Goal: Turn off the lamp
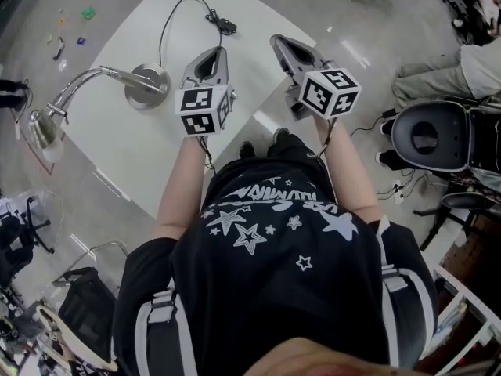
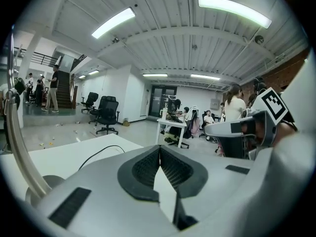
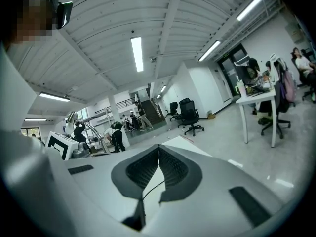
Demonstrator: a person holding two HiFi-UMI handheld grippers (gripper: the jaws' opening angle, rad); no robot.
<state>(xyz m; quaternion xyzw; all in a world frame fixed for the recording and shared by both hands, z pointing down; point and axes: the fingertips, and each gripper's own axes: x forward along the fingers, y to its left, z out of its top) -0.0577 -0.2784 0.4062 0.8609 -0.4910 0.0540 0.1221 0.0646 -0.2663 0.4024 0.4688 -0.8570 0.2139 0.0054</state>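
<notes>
A silver gooseneck lamp stands on the white table (image 1: 141, 159), with its round base (image 1: 149, 84) at the left and its head (image 1: 43, 128) hanging past the table's left edge. Its black cord (image 1: 168, 22) runs to an inline switch (image 1: 223, 26) at the far edge. My left gripper (image 1: 221, 51) is shut and empty, just right of the base. My right gripper (image 1: 275, 39) is also shut and empty, further right. In the left gripper view the shut gripper (image 2: 159, 147) points over the table, with the lamp neck (image 2: 19, 152) at the left. The right gripper view shows its shut gripper (image 3: 159, 146) and the lamp head (image 3: 71, 116).
A black round stool (image 1: 430, 135) stands right of the table, and a seated person's legs (image 1: 438, 77) are beyond it. Office chairs (image 2: 106, 115) and a desk with people (image 2: 177, 120) stand across the room. Small litter (image 1: 78, 22) lies on the floor at far left.
</notes>
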